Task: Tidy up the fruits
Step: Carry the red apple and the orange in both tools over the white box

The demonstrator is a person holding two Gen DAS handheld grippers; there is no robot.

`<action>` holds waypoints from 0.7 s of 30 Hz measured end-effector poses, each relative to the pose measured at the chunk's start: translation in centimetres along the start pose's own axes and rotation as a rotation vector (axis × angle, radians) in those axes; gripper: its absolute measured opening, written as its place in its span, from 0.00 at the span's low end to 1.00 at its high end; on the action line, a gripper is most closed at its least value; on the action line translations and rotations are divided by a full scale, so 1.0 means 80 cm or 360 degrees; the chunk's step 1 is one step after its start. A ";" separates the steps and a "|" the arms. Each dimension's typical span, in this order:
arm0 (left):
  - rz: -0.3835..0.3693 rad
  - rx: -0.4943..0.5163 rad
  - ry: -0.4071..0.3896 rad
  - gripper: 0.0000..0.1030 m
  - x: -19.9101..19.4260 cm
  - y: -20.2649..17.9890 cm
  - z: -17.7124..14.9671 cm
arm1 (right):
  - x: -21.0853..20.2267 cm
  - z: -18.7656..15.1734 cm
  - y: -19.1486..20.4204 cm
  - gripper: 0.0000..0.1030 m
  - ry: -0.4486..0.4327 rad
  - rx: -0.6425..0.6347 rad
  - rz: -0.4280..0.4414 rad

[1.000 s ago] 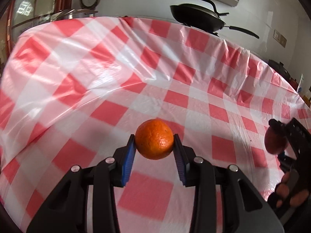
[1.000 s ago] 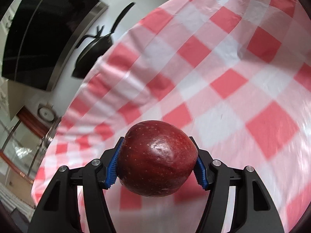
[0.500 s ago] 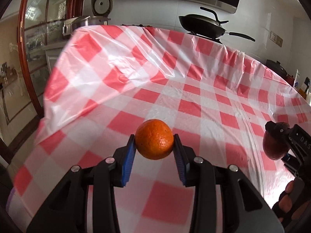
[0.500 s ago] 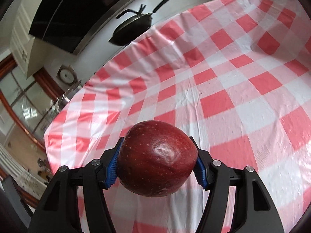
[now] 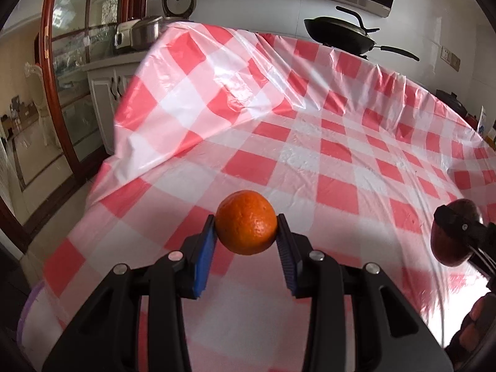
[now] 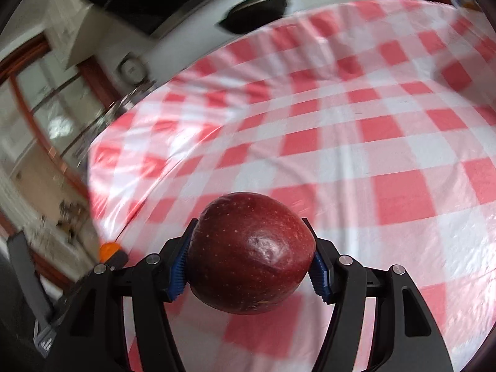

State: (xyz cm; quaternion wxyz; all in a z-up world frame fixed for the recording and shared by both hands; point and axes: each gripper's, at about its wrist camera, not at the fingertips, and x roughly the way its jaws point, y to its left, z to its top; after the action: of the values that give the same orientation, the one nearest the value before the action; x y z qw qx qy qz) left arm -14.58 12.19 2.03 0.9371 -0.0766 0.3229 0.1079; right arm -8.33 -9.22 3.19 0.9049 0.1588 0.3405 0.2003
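My left gripper (image 5: pixel 246 232) is shut on an orange (image 5: pixel 245 222) and holds it in the air above the near left part of the red-and-white checked table (image 5: pixel 310 142). My right gripper (image 6: pixel 249 260) is shut on a dark red apple (image 6: pixel 251 252), also held above the table (image 6: pixel 356 142). In the left wrist view the right gripper and its apple (image 5: pixel 446 245) show at the right edge. In the right wrist view the orange (image 6: pixel 108 249) shows at the lower left, level with the apple.
A black wok (image 5: pixel 339 35) stands behind the table's far edge. A steel pot (image 5: pixel 139 32) sits on a white cabinet (image 5: pixel 105 93) at the far left. The tablecloth hangs over the table's left edge above the floor (image 5: pixel 46 186).
Both grippers have pulled back and risen from the table with their fruit still held. More of the table, its left edge and the room behind now show.
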 end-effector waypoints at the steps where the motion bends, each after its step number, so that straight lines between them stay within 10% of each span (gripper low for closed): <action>1: 0.0009 -0.0003 -0.0005 0.37 -0.005 0.005 -0.003 | -0.002 -0.005 0.013 0.61 0.0014 -0.0057 0.0031; 11: 0.0308 -0.0191 -0.0057 0.37 -0.114 0.178 -0.070 | -0.015 -0.117 0.200 0.61 0.0263 -0.0909 0.0511; 16: 0.0496 -0.0265 0.0137 0.38 -0.131 0.271 -0.135 | 0.001 -0.212 0.292 0.61 0.0566 -0.1365 0.0778; 21: 0.0605 -0.0313 0.0464 0.38 -0.097 0.320 -0.197 | 0.048 -0.304 0.344 0.61 0.0852 -0.1663 0.0749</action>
State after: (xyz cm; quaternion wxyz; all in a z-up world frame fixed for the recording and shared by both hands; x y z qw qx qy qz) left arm -36.28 32.33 -7.34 0.8316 -0.1202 0.4511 0.3007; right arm -29.25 20.15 -4.75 0.6783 -0.2889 0.3682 0.5665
